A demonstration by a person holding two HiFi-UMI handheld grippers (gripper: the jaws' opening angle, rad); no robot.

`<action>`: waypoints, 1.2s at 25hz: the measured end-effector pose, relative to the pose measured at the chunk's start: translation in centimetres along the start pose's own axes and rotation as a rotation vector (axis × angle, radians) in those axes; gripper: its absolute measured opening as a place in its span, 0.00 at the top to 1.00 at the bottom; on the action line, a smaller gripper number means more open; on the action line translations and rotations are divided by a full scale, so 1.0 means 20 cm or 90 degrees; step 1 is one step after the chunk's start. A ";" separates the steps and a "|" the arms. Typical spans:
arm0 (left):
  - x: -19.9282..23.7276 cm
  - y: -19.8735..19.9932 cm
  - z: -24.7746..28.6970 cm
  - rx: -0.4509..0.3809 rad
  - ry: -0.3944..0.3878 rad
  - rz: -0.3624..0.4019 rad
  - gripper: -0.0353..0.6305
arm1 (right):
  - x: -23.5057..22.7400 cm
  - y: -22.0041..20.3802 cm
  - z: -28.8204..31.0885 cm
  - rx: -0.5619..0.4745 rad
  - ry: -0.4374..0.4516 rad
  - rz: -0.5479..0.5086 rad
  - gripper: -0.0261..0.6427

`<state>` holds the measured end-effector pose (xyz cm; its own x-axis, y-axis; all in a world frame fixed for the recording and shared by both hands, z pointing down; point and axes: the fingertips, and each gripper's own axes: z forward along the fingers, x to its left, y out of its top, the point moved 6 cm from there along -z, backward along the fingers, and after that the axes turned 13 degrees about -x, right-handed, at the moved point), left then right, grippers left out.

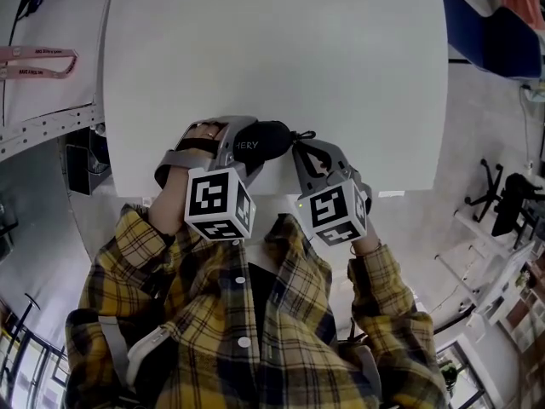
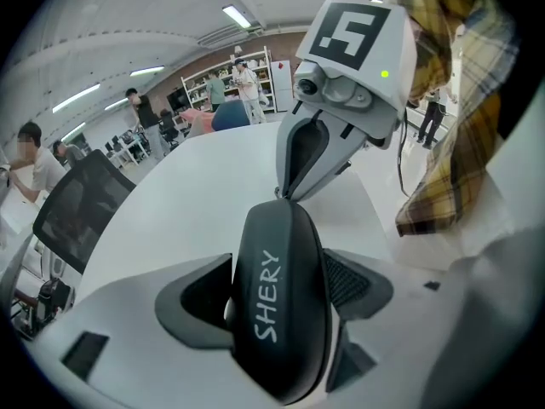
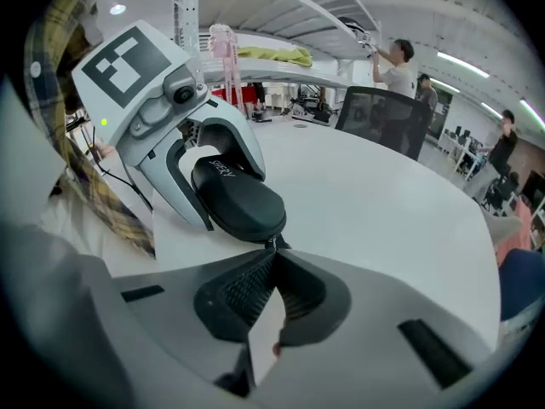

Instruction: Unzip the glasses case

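A black glasses case [image 1: 264, 139] printed SHERY lies near the front edge of the white table [image 1: 272, 58]. My left gripper [image 1: 241, 146] is shut on its left part; in the left gripper view the case [image 2: 281, 296] fills the space between the dark pads [image 2: 192, 301]. My right gripper [image 1: 298, 149] meets the case's right end, its jaws pinched together on the small zipper pull [image 3: 272, 244]. In the right gripper view the case [image 3: 238, 198] sits just beyond my right gripper [image 3: 274, 258], with the left gripper [image 3: 213, 169] behind it.
The table's front edge [image 1: 272, 192] runs right under both grippers, against the person's plaid shirt [image 1: 255, 331]. A black office chair [image 3: 383, 118] stands at the far side. A pink lanyard [image 1: 38, 60] lies on a shelf to the left. Several people stand in the room behind.
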<state>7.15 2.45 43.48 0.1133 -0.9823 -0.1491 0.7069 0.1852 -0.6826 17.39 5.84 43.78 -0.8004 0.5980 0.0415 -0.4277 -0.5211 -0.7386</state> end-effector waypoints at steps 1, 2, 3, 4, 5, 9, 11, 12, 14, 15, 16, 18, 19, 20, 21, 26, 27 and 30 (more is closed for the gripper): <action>0.00 0.00 0.00 0.000 0.001 0.004 0.44 | -0.01 0.01 0.01 0.003 0.007 -0.021 0.96; 0.00 0.00 0.00 -0.001 0.003 0.009 0.44 | -0.03 0.01 0.03 0.006 0.014 -0.041 0.96; -0.01 -0.01 0.00 -0.003 0.004 0.014 0.44 | -0.04 0.02 0.04 0.010 0.020 -0.061 0.96; -0.01 -0.01 0.00 -0.004 0.004 0.018 0.44 | -0.05 0.03 0.05 0.015 0.028 -0.080 0.96; -0.01 -0.01 0.00 -0.005 0.005 0.019 0.44 | -0.06 0.04 0.07 0.020 0.035 -0.099 0.96; 0.02 -0.02 0.01 -0.010 0.014 0.011 0.45 | -0.11 0.09 0.14 0.039 0.061 -0.190 0.96; 0.04 -0.02 0.01 -0.016 0.019 0.002 0.46 | -0.13 0.12 0.16 0.048 0.076 -0.242 0.96; 0.04 -0.02 0.01 -0.018 0.021 0.000 0.46 | -0.14 0.13 0.17 0.052 0.085 -0.270 0.96; 0.04 -0.02 0.01 -0.020 0.027 0.007 0.46 | -0.14 0.14 0.18 0.062 0.099 -0.323 0.96; 0.03 -0.02 0.01 -0.020 0.030 0.013 0.46 | -0.14 0.15 0.18 0.066 0.104 -0.345 0.96; 0.03 -0.02 0.01 -0.020 0.033 0.019 0.46 | -0.13 0.15 0.19 0.067 0.107 -0.363 0.96; 0.03 -0.02 0.01 -0.020 0.035 0.026 0.46 | -0.13 0.15 0.20 0.068 0.108 -0.392 0.96; 0.03 -0.03 0.01 -0.021 0.034 0.027 0.46 | -0.13 0.16 0.21 0.069 0.105 -0.409 0.96; 0.03 -0.03 0.01 -0.022 0.034 0.026 0.46 | -0.13 0.16 0.22 0.070 0.099 -0.430 0.96; 0.03 -0.03 0.01 -0.023 0.033 0.025 0.46 | -0.12 0.16 0.22 0.072 0.093 -0.450 0.96; 0.03 -0.02 0.00 -0.029 0.030 0.005 0.46 | -0.13 0.16 0.22 0.078 0.090 -0.411 0.96; 0.03 -0.01 0.00 -0.030 0.027 0.000 0.46 | -0.14 0.16 0.21 0.079 0.085 -0.394 0.96; 0.03 -0.01 -0.01 -0.034 0.010 -0.013 0.46 | -0.13 0.15 0.19 0.082 0.083 -0.336 0.96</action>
<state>6.89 1.90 43.49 0.0876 -0.9854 -0.1461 0.6710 0.1668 -0.7225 16.62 0.31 43.99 -0.4090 0.8641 0.2935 -0.8107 -0.1964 -0.5515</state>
